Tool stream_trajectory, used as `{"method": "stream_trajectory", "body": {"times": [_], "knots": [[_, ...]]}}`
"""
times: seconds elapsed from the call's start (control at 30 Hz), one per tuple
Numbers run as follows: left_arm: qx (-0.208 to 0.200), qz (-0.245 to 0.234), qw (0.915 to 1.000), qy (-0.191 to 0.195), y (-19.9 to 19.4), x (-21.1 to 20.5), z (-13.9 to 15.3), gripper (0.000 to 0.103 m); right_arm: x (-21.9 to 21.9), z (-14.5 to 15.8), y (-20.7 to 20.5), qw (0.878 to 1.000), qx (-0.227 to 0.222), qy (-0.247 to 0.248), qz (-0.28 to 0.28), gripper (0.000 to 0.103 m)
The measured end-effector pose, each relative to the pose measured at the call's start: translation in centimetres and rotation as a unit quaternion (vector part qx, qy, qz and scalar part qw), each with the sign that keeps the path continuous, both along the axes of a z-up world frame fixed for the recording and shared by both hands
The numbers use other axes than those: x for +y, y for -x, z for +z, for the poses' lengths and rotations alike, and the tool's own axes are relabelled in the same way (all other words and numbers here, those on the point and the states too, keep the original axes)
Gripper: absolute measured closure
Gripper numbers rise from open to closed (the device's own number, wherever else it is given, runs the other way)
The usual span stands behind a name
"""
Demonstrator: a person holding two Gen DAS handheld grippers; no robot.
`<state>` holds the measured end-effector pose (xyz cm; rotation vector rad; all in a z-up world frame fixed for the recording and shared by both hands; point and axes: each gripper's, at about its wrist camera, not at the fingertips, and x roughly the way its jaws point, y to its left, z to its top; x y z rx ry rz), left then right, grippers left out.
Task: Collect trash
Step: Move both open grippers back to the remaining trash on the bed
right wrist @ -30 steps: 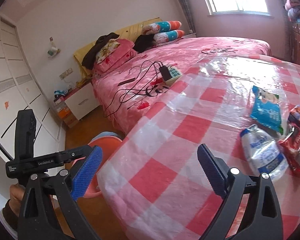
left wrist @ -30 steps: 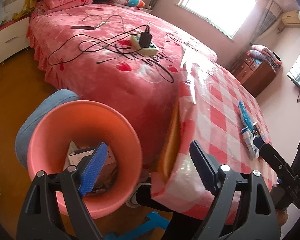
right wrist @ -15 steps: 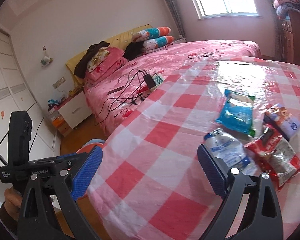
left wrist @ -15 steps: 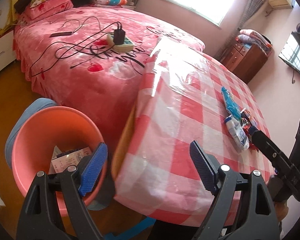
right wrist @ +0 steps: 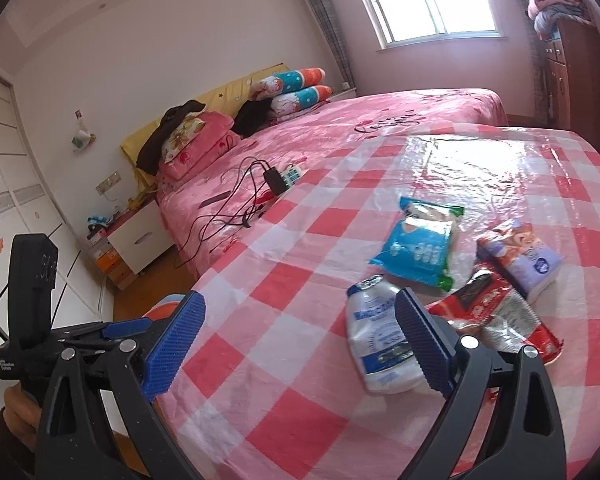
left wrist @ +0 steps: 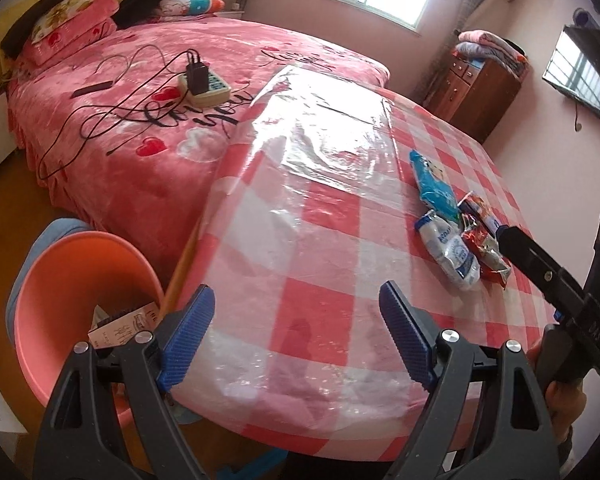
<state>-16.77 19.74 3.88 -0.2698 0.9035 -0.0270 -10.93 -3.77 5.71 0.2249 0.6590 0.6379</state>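
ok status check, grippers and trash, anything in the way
Left gripper open, empty. Right gripper open, empty, near white pouch. Four wrappers on table; bin beside it. Path clear.

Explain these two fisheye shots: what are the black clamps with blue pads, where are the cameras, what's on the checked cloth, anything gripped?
No robot arm here. A person holds a two-finger gripper in each hand, with a fisheye camera on each gripper looking forward along its fingers. One picture comes from the left gripper, the other from the right gripper. Each view also catches the other gripper at its edge.

Both stand open and hold nothing.

On the table with the red-checked cloth lie four pieces of trash in a cluster: a white crushed bottle, a blue packet, a red wrapper and a pale purple packet.

Beside the table, on the floor, stands an orange bin that already has some paper or card in it. Behind is a bed.
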Motion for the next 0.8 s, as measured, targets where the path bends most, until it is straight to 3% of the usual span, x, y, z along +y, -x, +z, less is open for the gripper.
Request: {"method": "stream_trajectory", "body": {"times": [0.43,0.8], "knots": [[0.000,-0.029,0.9994,-0.017,-1.2,-4.0,0.6,0.018,-4.7,0.0,-1.3,0.999,0.006,-0.026,-0.046,0.009],[-0.004,-0.066,0.9973,-0.031,-3.2,-8.1,1.4,0.018,-10.2,-0.7,-3.4,0.993,0.037,-0.054,-0.103,0.009]]}}
